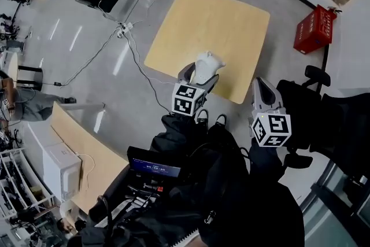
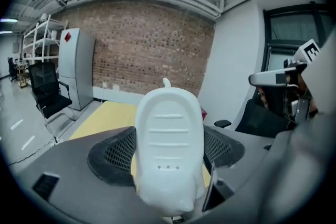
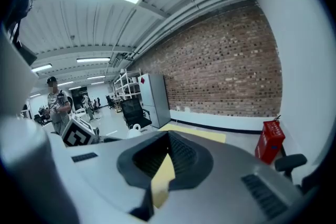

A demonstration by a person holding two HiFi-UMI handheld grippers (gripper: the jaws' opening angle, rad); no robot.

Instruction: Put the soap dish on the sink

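L tool (image 1: 195, 79) clamps soap dish (image 1: 208, 62), at table (image 1: 214, 20) edge

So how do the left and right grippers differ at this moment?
The left gripper is shut on the white soap dish; the right gripper holds nothing. The left gripper's jaws stand apart around the dish; the right gripper's are drawn together. Both carry a marker cube.
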